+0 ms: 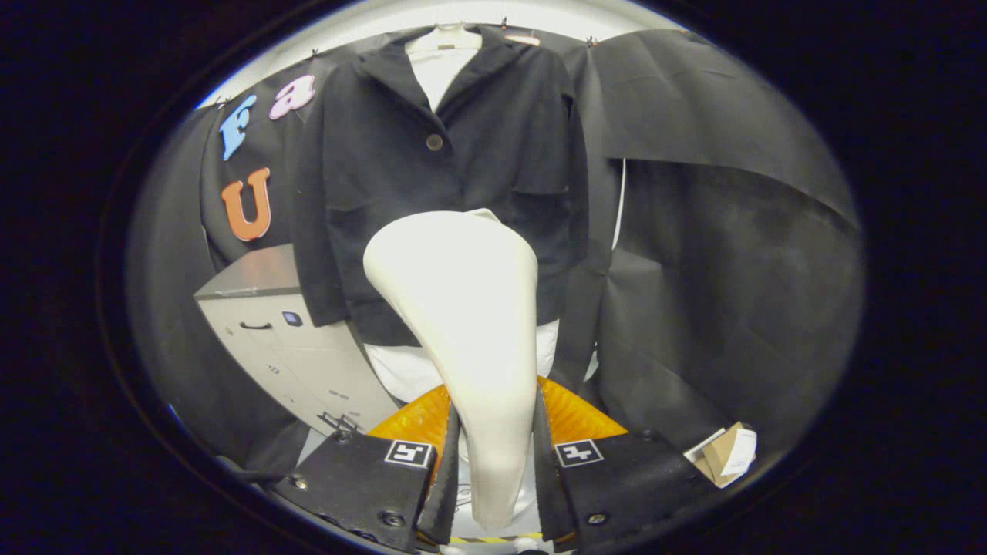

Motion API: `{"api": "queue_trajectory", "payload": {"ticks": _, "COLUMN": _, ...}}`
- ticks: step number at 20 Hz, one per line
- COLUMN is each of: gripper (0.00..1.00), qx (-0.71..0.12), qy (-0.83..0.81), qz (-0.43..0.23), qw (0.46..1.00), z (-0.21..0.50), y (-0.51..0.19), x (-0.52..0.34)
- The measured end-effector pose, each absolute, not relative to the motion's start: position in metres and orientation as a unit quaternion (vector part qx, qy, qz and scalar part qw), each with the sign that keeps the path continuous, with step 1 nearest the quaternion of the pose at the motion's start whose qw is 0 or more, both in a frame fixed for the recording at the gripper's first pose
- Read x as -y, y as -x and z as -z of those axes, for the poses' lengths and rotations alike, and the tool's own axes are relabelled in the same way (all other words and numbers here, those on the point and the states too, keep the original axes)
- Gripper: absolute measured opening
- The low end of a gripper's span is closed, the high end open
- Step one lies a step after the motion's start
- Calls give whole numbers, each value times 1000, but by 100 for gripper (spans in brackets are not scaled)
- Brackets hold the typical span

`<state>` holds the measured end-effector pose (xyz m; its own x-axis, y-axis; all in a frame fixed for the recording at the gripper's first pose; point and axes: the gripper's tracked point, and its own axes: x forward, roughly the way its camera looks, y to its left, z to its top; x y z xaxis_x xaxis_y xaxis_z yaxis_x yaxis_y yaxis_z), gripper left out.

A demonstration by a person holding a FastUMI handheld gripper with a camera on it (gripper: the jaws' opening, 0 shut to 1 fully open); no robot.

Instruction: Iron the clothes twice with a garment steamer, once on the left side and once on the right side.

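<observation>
Gripper (493, 455) fingers clamped on cream, smooth garment steamer (463, 308), upright before hanging black jacket (447, 177).

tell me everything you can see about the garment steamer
The garment steamer is a cream-white, smooth, plastic-looking handheld unit. Its narrow handle runs down between the fingers of the gripper, which press on it from both sides. It widens upward into a broad rounded head, held upright and pointing toward the black jacket hanging just beyond it. From this view the head overlaps the jacket's lower front; whether it touches the fabric cannot be told. No cord or steam is visible.
</observation>
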<state>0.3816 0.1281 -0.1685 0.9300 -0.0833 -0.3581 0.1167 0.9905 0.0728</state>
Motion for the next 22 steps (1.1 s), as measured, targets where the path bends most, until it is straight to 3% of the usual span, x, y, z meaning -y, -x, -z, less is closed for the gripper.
{"api": "queue_trajectory", "payload": {"ticks": 11, "gripper": 44, "qx": -135, "qy": -31, "qz": 45, "qw": 989, "z": 147, "y": -260, "x": -223}}
{"api": "queue_trajectory", "payload": {"ticks": 22, "gripper": 44, "qx": -129, "qy": -10, "qz": 6, "qw": 992, "z": 158, "y": -189, "x": -268}}
